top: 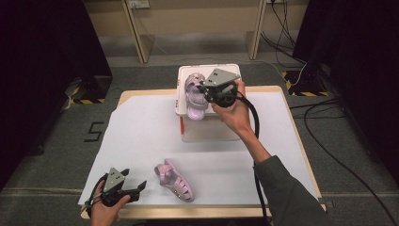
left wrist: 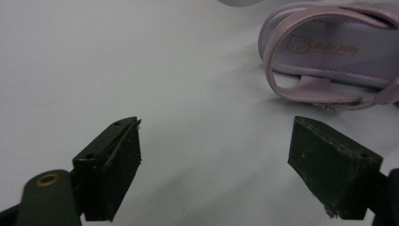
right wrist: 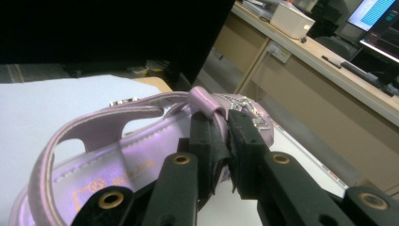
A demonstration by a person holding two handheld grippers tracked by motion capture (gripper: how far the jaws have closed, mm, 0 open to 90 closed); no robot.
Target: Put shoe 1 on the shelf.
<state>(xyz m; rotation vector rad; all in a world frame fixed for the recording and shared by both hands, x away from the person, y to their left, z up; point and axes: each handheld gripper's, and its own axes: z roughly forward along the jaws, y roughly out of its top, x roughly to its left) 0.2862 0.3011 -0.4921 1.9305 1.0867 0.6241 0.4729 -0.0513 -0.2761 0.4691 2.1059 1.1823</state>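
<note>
One lilac sandal (top: 195,99) hangs over the white box (top: 227,69) at the back of the table, toe tilted down. My right gripper (top: 205,90) is shut on one of its straps; in the right gripper view the jaws (right wrist: 227,129) pinch that strap above the sandal's footbed (right wrist: 117,146). The second lilac sandal (top: 175,180) lies on the white sheet near the front edge. My left gripper (top: 139,186) rests just left of it, open with nothing between the jaws. In the left gripper view (left wrist: 216,165) that sandal (left wrist: 324,52) lies ahead to the right.
A white sheet (top: 141,127) covers the wooden table. The box's front wall (top: 209,129) stands at the table's middle back. Black cables (top: 324,113) run over the floor at the right, and wooden desk legs (top: 136,33) stand beyond the table.
</note>
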